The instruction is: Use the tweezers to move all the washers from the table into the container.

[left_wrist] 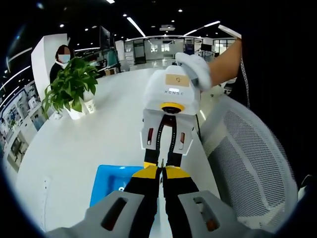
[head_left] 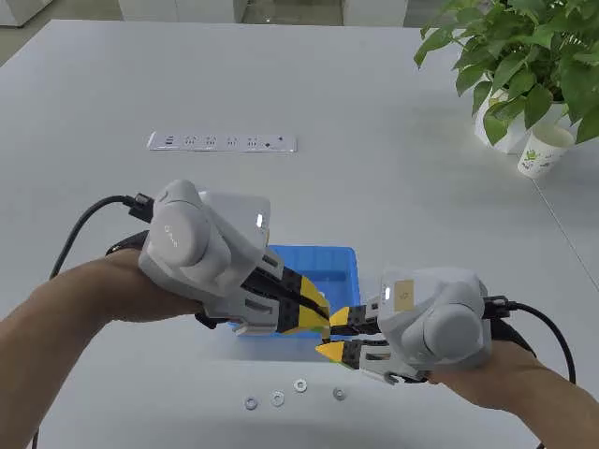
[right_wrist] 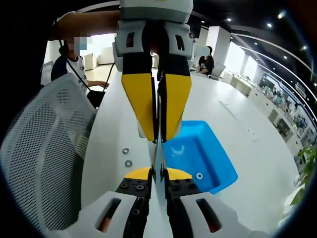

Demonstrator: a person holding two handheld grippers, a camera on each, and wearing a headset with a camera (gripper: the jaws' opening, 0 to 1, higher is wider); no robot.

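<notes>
Tweezers (right_wrist: 156,156) between opposing yellow fingers (right_wrist: 141,104)

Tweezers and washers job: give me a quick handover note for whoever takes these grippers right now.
Grippers: the left gripper and right gripper are both shut on the tweezers, held between them near the blue container.
Done: one washer lies in the container.
Left: four washers lie on the table in front of the container.
</notes>
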